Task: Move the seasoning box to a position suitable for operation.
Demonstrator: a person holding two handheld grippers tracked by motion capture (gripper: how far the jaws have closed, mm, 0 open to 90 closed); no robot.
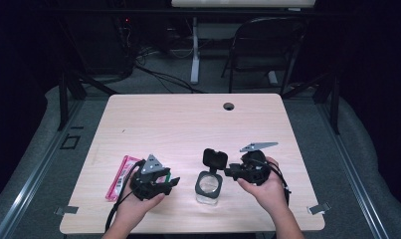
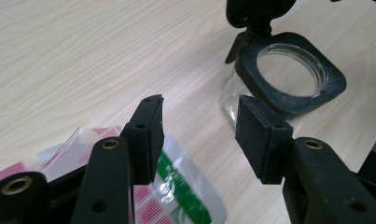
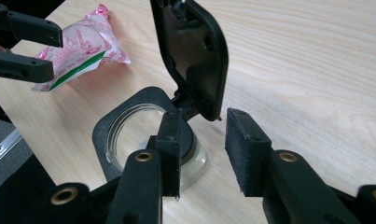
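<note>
A clear jar (image 1: pixel 208 186) with a black square rim (image 2: pixel 336 84) stands near the table's front edge, its hinged black lid (image 1: pixel 215 158) flipped up and open. A pink, white and green packet (image 1: pixel 119 177) lies flat at the left. My left gripper (image 1: pixel 172 181) hovers just right of the packet, open, pointing toward the jar; in the left gripper view the packet (image 2: pixel 185 196) lies under its left jaw and nothing is between the pads (image 2: pixel 199 126). My right gripper (image 1: pixel 229 172) is open beside the jar's hinge (image 3: pixel 202 135), its pads touching nothing, with the lid (image 3: pixel 195 51) just beyond.
The light wooden table (image 1: pixel 188 119) has a round cable hole (image 1: pixel 229 106) at the back. Metal clips (image 1: pixel 66 210) sit at its front corners. A black folding chair (image 1: pixel 267 45) and cables stand on the floor beyond the far edge.
</note>
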